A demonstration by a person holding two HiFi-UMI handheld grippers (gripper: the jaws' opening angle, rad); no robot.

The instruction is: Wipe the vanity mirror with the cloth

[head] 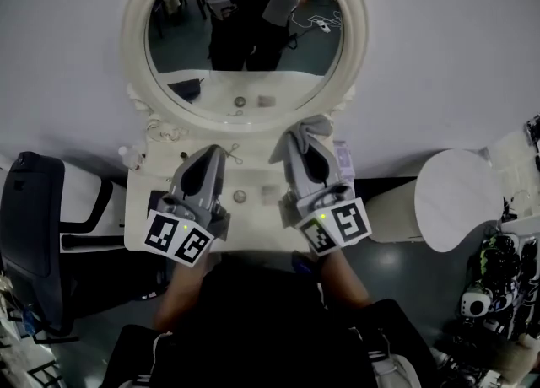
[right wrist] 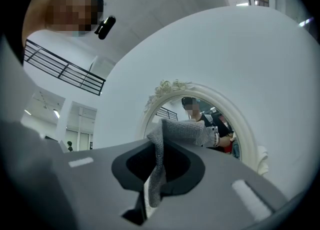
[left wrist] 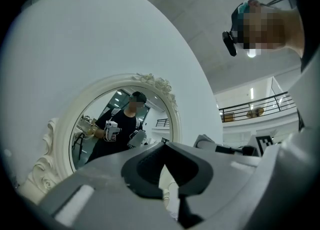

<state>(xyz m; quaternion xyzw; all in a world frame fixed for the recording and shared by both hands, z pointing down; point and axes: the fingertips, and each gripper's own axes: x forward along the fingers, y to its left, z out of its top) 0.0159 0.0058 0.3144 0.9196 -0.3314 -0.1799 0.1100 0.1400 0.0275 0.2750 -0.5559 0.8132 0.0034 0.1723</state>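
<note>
The oval vanity mirror [head: 245,57] in a white ornate frame stands against the wall above a white vanity top [head: 253,177]. My right gripper [head: 297,140] is shut on a grey cloth [head: 314,127], just below the mirror's lower right rim and apart from the glass. In the right gripper view the cloth [right wrist: 185,131] sticks up from the right gripper [right wrist: 157,174], with the mirror [right wrist: 220,124] behind it. My left gripper [head: 217,155] hovers over the vanity top's left half, jaws together and empty. The left gripper view shows the left gripper [left wrist: 171,183] before the mirror [left wrist: 120,124].
A black chair [head: 34,226] stands at the left of the vanity. A round white stool [head: 460,201] is at the right, with cluttered gear [head: 498,285] beyond it. A small bottle [head: 126,156] and a pale box [head: 344,158] sit on the vanity top's edges.
</note>
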